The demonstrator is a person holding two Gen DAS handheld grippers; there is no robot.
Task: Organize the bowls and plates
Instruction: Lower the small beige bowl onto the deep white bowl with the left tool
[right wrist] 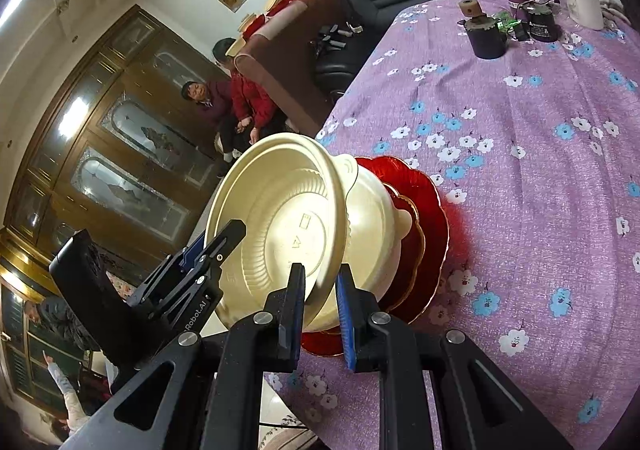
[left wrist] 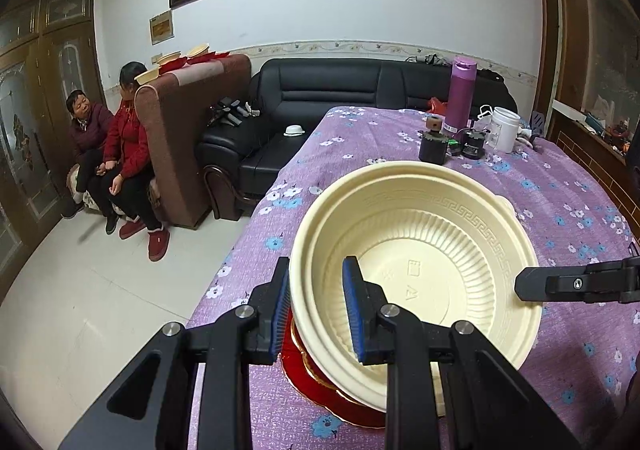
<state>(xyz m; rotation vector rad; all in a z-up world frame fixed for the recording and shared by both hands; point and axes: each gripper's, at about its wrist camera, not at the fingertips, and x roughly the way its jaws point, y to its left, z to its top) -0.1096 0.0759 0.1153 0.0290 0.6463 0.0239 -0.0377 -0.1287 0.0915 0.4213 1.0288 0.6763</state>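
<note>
A cream plastic bowl (left wrist: 420,270) sits tilted in a second cream bowl (right wrist: 372,218), which rests on stacked red plates (right wrist: 428,234) with gold rims on the purple floral tablecloth (left wrist: 360,142). My left gripper (left wrist: 316,302) straddles the top bowl's near rim, one blue pad inside and one outside, with a gap showing. My right gripper (right wrist: 320,302) is closed on the same bowl's (right wrist: 280,226) opposite rim. Its finger shows in the left wrist view (left wrist: 560,284). The red plates (left wrist: 320,390) peek out under the bowls.
At the table's far end stand a purple flask (left wrist: 460,94), a white jar (left wrist: 505,128), a dark cup (left wrist: 433,144) and a small black jar (left wrist: 474,144). A black sofa (left wrist: 320,98) and a brown armchair (left wrist: 188,138) lie beyond the table's left edge. Two people sit there.
</note>
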